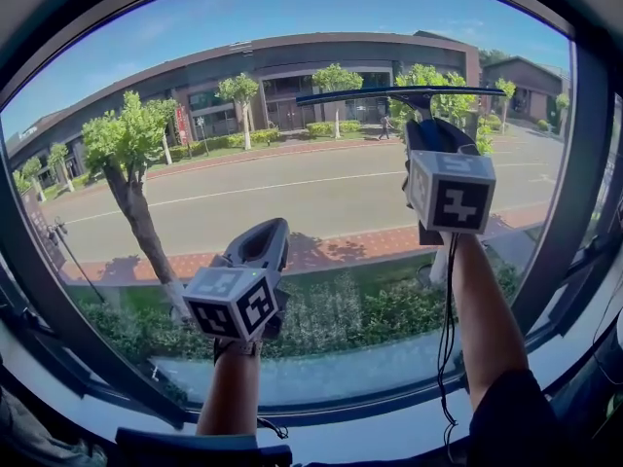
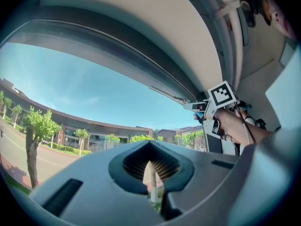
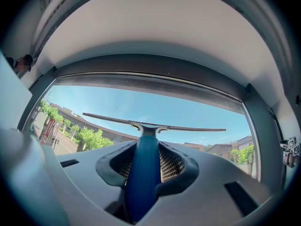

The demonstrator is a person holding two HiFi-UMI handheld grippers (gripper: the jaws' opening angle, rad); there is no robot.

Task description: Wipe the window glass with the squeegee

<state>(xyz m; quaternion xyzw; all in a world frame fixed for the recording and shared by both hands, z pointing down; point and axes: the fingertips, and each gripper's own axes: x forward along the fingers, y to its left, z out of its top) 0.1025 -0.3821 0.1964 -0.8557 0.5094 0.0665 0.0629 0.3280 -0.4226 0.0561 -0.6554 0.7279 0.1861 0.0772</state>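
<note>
Nearest us, the left claw (image 2: 151, 175) has its jaws drawn together on nothing. Only a thin slit of daylight shows between them. It hangs low at the left of the pane, well apart from the tool.

The right claw (image 3: 143, 173) is clamped on the blue handle of the squeegee (image 3: 155, 125), and the handle fills the notch between the pads. It is raised higher, toward the upper right of the window glass (image 1: 292, 193).

- **Handling, as we judge it:** the squeegee looks light and stiff. The handle is smooth moulded plastic that could twist or slip under a sideways push. The handle is the right place to hold it, well back from the neck as it is now, so the blade can be tilted.
- **The working edge:** it is probably soft rubber, so it wants even, moderate pressure rather than force.

- **Look of the tool:** a rounded blue handle narrows to a dark forked neck. That carries a long, thin, dark blade (image 1: 399, 93), set level across the pane.
- **Contact with the glass:** the blade sits just at the glass, but we cannot tell whether its edge touches.

The dark window frame (image 1: 572, 212) borders the pane on the right. Beyond the glass are trees, a road and a long low building under clear sky.
</note>
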